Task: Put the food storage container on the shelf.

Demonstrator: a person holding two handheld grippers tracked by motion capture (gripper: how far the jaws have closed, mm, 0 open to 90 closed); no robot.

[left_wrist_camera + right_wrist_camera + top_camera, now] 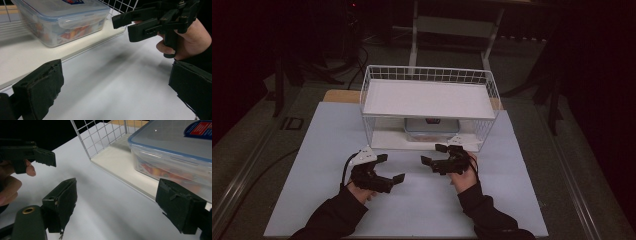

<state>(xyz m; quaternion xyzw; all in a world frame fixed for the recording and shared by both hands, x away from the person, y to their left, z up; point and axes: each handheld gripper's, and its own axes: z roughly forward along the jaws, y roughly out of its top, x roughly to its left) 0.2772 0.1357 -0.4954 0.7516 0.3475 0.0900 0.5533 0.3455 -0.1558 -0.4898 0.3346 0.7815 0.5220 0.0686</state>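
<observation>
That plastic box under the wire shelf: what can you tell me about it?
The plastic box is clear and rectangular with rounded corners, closed by a blue-rimmed lid with a latch flap on the side and a red-and-blue label on top. Blurred orange and red contents show through its wall. It sits flat on the bottom board of the white wire rack, under the upper shelf. Neither pair of tongs touches it.

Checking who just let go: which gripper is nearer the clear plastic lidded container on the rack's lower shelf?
Right. The right gripper sits just before the clear plastic lidded container; the left gripper is farther back and leftward.
</observation>
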